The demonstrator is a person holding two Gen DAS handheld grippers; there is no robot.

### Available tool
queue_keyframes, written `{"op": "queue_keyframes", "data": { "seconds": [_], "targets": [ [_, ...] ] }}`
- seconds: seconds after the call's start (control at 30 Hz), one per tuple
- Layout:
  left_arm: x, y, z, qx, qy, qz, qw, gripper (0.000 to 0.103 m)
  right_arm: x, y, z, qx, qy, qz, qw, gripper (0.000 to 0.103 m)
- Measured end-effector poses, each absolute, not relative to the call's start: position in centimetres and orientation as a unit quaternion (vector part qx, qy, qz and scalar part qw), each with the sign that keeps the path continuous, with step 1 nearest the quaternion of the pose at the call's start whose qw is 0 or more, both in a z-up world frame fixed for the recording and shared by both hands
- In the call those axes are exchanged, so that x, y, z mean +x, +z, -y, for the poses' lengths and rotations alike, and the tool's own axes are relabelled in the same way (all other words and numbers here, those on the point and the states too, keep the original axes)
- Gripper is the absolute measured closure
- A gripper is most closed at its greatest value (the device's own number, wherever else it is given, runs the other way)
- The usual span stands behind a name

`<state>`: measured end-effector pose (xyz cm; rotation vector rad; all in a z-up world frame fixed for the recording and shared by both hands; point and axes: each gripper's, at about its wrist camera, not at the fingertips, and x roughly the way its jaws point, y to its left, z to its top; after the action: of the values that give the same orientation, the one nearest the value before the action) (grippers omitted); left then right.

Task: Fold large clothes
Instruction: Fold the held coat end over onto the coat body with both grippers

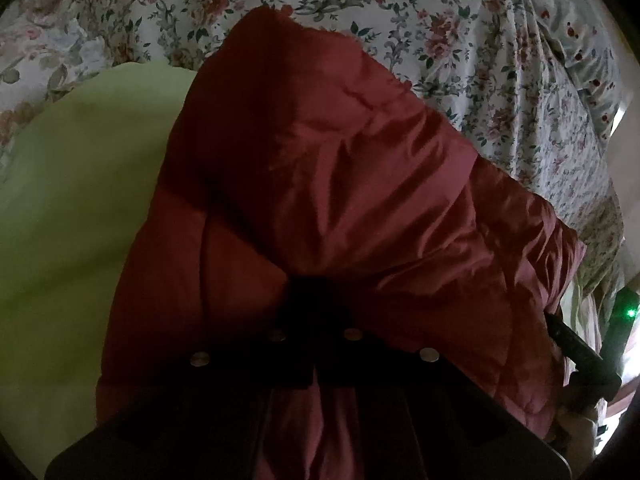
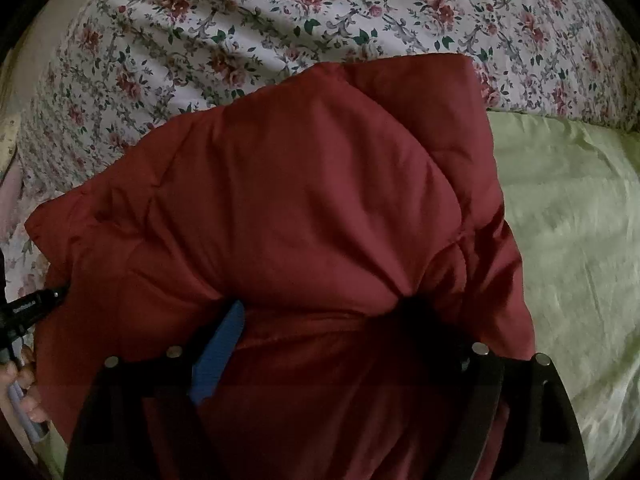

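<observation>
Left gripper (image 1: 310, 292): jaws pinched tight together, a bunched fold of the red padded jacket (image 1: 340, 184) caught between them.
Right gripper (image 2: 324, 320): jaws spread wide, blue pad (image 2: 218, 354) on one side, jacket bulging between the fingers; a real grip can't be told.
Jacket: heaped on the pale green sheet (image 2: 572, 240), floral bedspread (image 2: 248, 32) behind it.
Hand (image 2: 24, 384): at the left edge of the right wrist view.
</observation>
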<state>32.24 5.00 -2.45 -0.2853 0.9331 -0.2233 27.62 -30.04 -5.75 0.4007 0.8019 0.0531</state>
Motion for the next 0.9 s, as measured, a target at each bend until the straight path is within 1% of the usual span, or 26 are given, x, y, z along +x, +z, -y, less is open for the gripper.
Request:
{"op": "queue_keyframes", "data": {
  "seconds": [0.1,0.17,0.2,0.23,0.27,0.3,0.33,0.4,0.43,0.5,0.73,0.9],
  "targets": [
    [31.3,-1.8,-5.4,-0.149,-0.123,-0.448,0.873,0.101,26.8,-4.9,29.9,0.180,0.025,-0.382,0.906,0.018],
    [30.2,-1.1,-5.9,-0.156,-0.131,-0.442,0.873,0.097,25.6,-4.2,29.8,0.173,0.028,-0.375,0.910,0.017],
    [29.5,-0.7,-6.1,-0.156,-0.135,-0.437,0.875,0.090,25.1,-3.9,29.9,0.173,0.029,-0.372,0.911,0.017],
    [28.4,-0.2,-6.4,-0.158,-0.140,-0.430,0.878,0.080,24.5,-3.6,30.1,0.174,0.031,-0.368,0.913,0.017],
    [27.8,0.3,-6.6,-0.161,-0.145,-0.423,0.880,0.073,23.7,-3.3,30.4,0.177,0.032,-0.364,0.914,0.017],
    [27.3,0.6,-6.8,-0.163,-0.147,-0.419,0.881,0.056,23.1,-3.2,30.7,0.181,0.031,-0.361,0.914,0.017],
    [26.4,1.0,-7.0,-0.164,-0.148,-0.412,0.884,0.044,22.5,-3.1,31.1,0.189,0.031,-0.359,0.914,0.017],
    [24.8,1.7,-7.6,-0.165,-0.142,-0.397,0.892,0.033,21.0,-2.9,32.1,0.205,0.033,-0.353,0.912,0.017],
    [24.5,1.8,-8.2,-0.166,-0.140,-0.393,0.893,0.029,20.6,-2.9,32.4,0.208,0.032,-0.352,0.912,0.017],
    [24.0,2.0,-8.8,-0.173,-0.132,-0.391,0.894,0.028,19.6,-2.8,33.1,0.214,0.031,-0.351,0.911,0.017],
    [23.7,0.2,-12.1,-0.212,-0.110,-0.404,0.883,0.028,16.9,-3.2,34.6,0.217,0.019,-0.348,0.912,0.017],
    [23.7,-1.8,-14.5,-0.285,-0.135,-0.410,0.856,0.028,16.6,-4.3,35.5,0.243,0.021,-0.354,0.903,0.017]
  ]
}}
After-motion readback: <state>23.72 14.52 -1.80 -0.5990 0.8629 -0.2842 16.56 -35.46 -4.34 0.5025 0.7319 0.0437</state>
